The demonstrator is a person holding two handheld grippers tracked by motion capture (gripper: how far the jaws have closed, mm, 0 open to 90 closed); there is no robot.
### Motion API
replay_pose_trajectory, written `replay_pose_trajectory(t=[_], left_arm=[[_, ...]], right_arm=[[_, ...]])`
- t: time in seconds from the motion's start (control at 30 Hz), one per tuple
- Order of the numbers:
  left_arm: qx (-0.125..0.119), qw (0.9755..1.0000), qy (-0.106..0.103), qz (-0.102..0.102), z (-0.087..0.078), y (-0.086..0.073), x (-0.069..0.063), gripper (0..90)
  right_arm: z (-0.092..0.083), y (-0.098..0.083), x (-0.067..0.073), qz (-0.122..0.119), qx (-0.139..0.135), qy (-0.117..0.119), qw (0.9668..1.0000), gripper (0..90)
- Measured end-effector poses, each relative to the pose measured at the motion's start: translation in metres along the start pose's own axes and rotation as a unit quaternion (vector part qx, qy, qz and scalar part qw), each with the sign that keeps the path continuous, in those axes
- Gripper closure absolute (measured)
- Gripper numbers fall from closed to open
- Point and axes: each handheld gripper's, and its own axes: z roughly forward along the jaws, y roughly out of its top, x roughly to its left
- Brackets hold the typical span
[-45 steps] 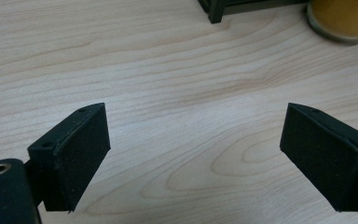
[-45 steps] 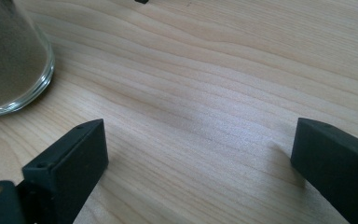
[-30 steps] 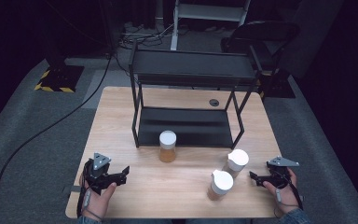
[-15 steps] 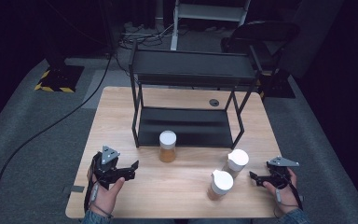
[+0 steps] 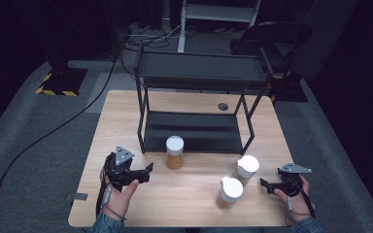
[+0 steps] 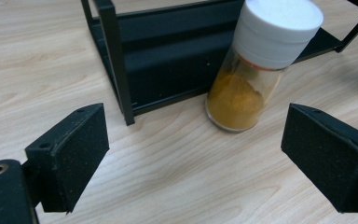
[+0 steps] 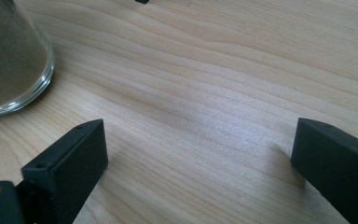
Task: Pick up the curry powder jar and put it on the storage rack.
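Note:
A glass jar of orange powder (image 5: pixel 175 153) with a white lid stands in front of the black two-tier rack (image 5: pixel 199 73). My left gripper (image 5: pixel 146 173) is open just left of it, jaws pointing toward it. In the left gripper view the same jar (image 6: pixel 256 70) stands ahead and to the right, beyond the wide-apart pads, with nothing between them. Two more white-lidded jars (image 5: pixel 246 167) (image 5: pixel 229 191) stand at the front right. To their right, my right gripper (image 5: pixel 264 186) rests open and low on the table. Its own view has a glass jar base (image 7: pixel 9 60) at the far left.
The rack's lower shelf (image 6: pixel 168 60) and a front post (image 6: pixel 116 60) stand close behind the orange jar. A small dark grommet (image 5: pixel 222 106) sits in the wooden tabletop (image 5: pixel 126 111) behind the rack. A black cable (image 5: pixel 53 131) runs over the grey floor on the left.
My left gripper has moved right and up off the table's front-left part, closer to the orange jar. The right gripper and all three jars have stayed put.

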Motion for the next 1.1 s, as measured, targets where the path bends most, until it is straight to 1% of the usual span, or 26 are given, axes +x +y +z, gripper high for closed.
replay_pose_trajectory(t=[0.1, 0.5, 0.8, 0.87, 1.1], left_arm=[[0.001, 0.9999, 0.003, 0.013, 0.002, 0.003, -0.003, 7.2], [-0.007, 0.9998, -0.008, 0.018, 0.011, 0.014, -0.011, 6.8], [-0.011, 0.9997, -0.014, 0.018, 0.015, 0.021, -0.016, 7.0], [-0.015, 0.9997, -0.015, 0.015, 0.016, 0.023, -0.018, 6.9], [-0.014, 0.9996, -0.022, 0.008, 0.021, 0.028, -0.020, 7.2]], right_arm=[[0.000, 0.000, 0.000, 0.000, 0.000, 0.000, 1.0000, 3.5], [0.000, 0.000, 0.000, 0.000, 0.000, 0.000, 1.0000, 3.4], [0.000, 0.000, 0.000, 0.000, 0.000, 0.000, 1.0000, 3.4], [0.000, 0.000, 0.000, 0.000, 0.000, 0.000, 1.0000, 3.4], [0.000, 0.000, 0.000, 0.000, 0.000, 0.000, 1.0000, 3.4]])
